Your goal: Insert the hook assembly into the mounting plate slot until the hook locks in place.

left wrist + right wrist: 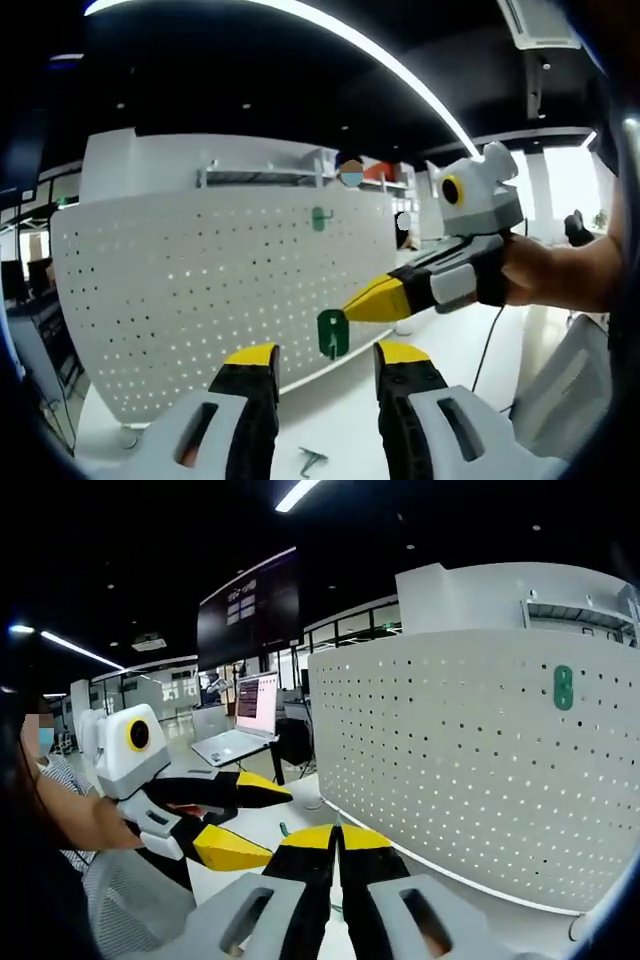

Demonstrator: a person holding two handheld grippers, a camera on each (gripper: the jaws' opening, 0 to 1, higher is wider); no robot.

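Note:
A small green hook piece [333,333] with a slot hangs in the air in front of the white pegboard [200,290]. My right gripper [350,308] reaches in from the right, and its yellow tip pinches the top of that piece. In the right gripper view its own jaws [337,842] are pressed together and the piece between them cannot be made out. A second green plate [320,217] [563,686] is mounted high on the pegboard [470,760]. My left gripper [325,353] is open just below the held piece, and its jaws [272,825] stand spread with nothing in them.
A small grey-green hook [312,460] lies on the white table [340,415] near the pegboard's foot. A person's hand [545,275] holds the right gripper. An open laptop [240,725] sits on a far desk, and a cable [485,340] trails across the table.

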